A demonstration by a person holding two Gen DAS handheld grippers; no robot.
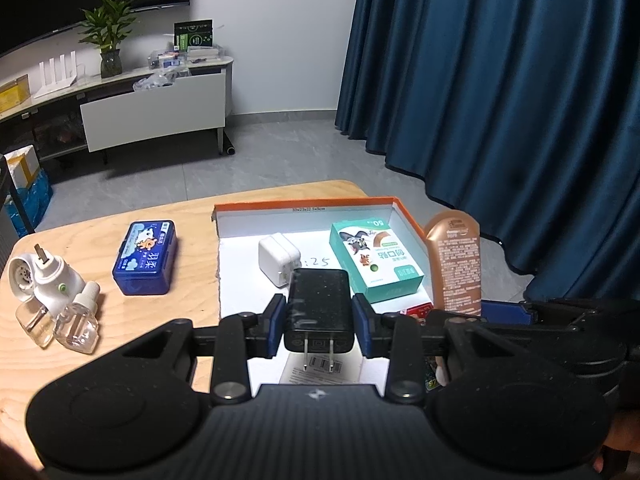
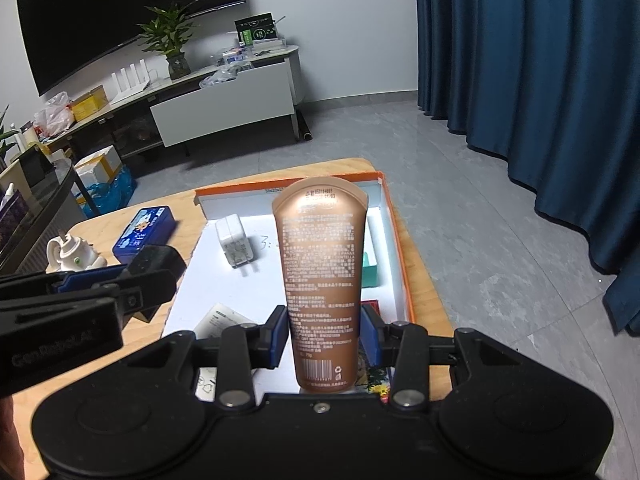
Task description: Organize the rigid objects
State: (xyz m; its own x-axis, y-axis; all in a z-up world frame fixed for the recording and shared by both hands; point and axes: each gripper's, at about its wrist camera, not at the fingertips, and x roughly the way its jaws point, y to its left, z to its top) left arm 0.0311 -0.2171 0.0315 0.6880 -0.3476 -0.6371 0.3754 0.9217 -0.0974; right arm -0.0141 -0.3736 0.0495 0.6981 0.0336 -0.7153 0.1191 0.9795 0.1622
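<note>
Black charger [image 1: 318, 308] sat pinched between the blue pads [image 1: 276, 328] of the left claw [image 1: 318, 330], prongs pointing back toward the camera, its body held above the white floor of the orange-rimmed box [image 1: 304, 203]. In the left wrist view the claw angled downward over the near part of that box, which lay on the wooden counter [image 1: 192, 216]. Inside the box stood a white charger [image 1: 279, 258] and, right of it, a green carton [image 1: 374, 260]. At the right edge the brown tube [image 1: 456, 260] rose upright, with the right claw's black frame just beside the left one. Out on the counter, left of the box, lay a blue case [image 1: 146, 258], a white plug-in device [image 1: 44, 276] and two small clear bottles [image 1: 76, 316].

From the right wrist view, the right claw [image 2: 326, 332] tilted downward too, its pads pressed on the lower part of the brown tube [image 2: 320, 272], barcode end nearest the camera and the flat crimped end up. The tube hung over the box's [image 2: 400, 240] right half, hiding most of the green carton [image 2: 370, 268]. The white charger [image 2: 236, 246] lay beyond on the box floor. The left claw [image 2: 132, 280] reached in from the left edge, seen side-on; its grip could not be told from this angle. The blue case [image 2: 142, 234] lay behind it on the counter [image 2: 424, 276].
</note>
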